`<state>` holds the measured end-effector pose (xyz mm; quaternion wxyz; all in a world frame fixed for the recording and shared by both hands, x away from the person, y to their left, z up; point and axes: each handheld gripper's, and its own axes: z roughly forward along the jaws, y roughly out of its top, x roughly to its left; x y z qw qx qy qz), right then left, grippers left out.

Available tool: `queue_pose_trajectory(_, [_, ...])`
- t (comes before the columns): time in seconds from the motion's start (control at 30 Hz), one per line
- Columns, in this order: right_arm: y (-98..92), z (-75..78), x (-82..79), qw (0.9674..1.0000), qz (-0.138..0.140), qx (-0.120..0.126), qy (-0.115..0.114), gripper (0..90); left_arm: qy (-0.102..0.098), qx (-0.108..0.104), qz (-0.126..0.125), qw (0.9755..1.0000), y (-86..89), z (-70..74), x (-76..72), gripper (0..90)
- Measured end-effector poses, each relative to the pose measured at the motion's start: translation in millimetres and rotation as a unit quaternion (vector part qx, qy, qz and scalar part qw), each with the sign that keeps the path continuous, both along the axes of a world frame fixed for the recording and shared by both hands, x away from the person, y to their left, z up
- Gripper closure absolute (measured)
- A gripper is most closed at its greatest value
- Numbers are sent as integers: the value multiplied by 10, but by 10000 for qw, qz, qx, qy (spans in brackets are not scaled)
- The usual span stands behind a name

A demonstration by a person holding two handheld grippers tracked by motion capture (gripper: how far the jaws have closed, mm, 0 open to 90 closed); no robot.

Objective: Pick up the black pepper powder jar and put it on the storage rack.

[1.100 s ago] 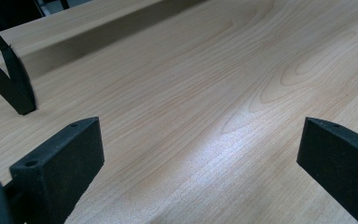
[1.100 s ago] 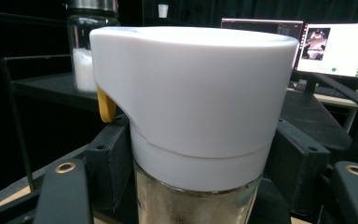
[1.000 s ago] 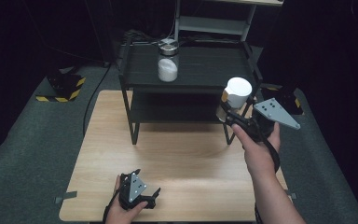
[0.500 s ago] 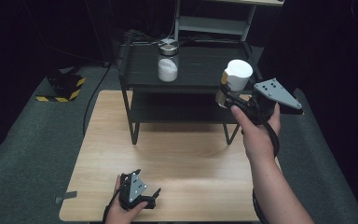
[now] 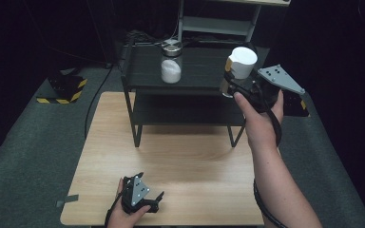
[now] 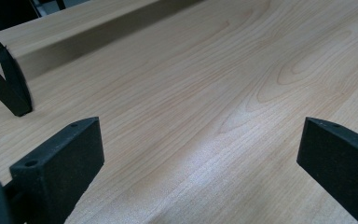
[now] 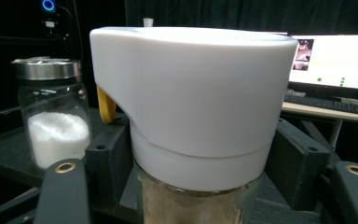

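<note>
At the bottom centre of the high view, the left gripper (image 5: pixel 145 202) is rested on the wooden table (image 5: pixel 190 161), its jaws spread wide with only bare wood between them, as seen in the left gripper view. Right of centre, higher in the frame, the right gripper (image 5: pixel 235 85) is held up by a hand (image 5: pixel 259 121), its jaws pinching a white-capped jar (image 5: pixel 240 64) above the right end of a black shelf rack (image 5: pixel 195 71). At upper centre, a glass jar of white powder (image 5: pixel 171 61) is stood on the rack's top shelf
</note>
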<state>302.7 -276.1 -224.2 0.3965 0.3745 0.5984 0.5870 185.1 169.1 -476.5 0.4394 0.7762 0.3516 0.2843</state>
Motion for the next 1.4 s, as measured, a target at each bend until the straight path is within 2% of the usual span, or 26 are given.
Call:
queue_pose_trajectory(0.47, [52,-8,241,9998,-132,78,-96,310,10,-10,4,10000,15,1,-12,7])
queue_pose_trajectory(0.83, [141,30,414,9997,-245,59,-39,310,12,-26,-4,10000,26,-1,-17,7])
queue_pose_trajectory(1.4, [210,-30,582,9996,-291,13,-68,309,25,-25,-37,10000,42,2,-13,7])
